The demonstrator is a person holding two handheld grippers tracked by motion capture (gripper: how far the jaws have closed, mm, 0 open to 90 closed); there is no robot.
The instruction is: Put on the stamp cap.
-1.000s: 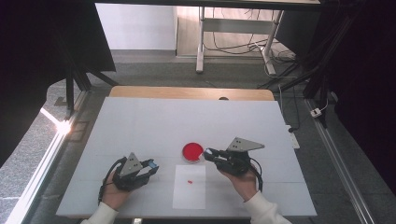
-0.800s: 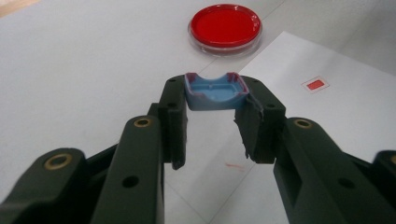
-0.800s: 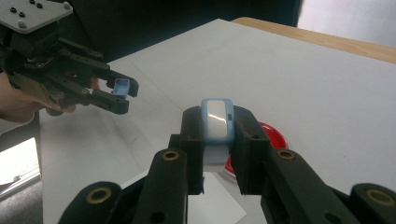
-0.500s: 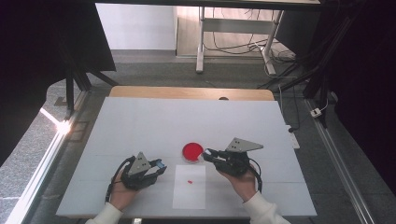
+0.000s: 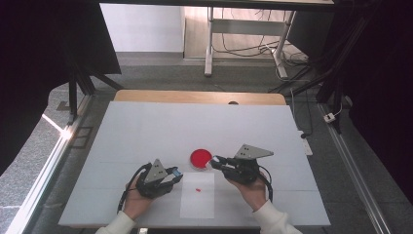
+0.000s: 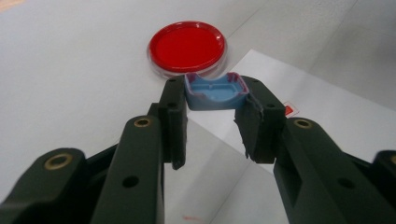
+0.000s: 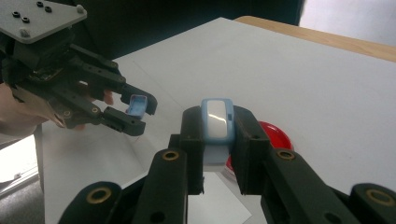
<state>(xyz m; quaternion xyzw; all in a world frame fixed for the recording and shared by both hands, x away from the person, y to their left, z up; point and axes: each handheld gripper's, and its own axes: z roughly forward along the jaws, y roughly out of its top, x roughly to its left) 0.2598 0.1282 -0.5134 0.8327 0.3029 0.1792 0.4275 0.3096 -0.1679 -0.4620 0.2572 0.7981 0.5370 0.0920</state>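
Blue cap [image 6: 215,92] clamped in left gripper [image 6: 212,100]

On the table [image 5: 146,126] in front of you, a sheet of paper [image 5: 197,202] lies near your edge, between your two hands. Just beyond its far edge sits the round dish [image 5: 200,158], a little left of your right gripper [image 5: 214,162]. Your left gripper [image 5: 176,173] sits at the sheet's left edge, holding a small cap [image 6: 215,91] between its jaws. Your right gripper holds a small case [image 7: 217,122], with the dish just behind it. A tiny mark [image 5: 198,188] lies on the sheet, nearer the dish than you.
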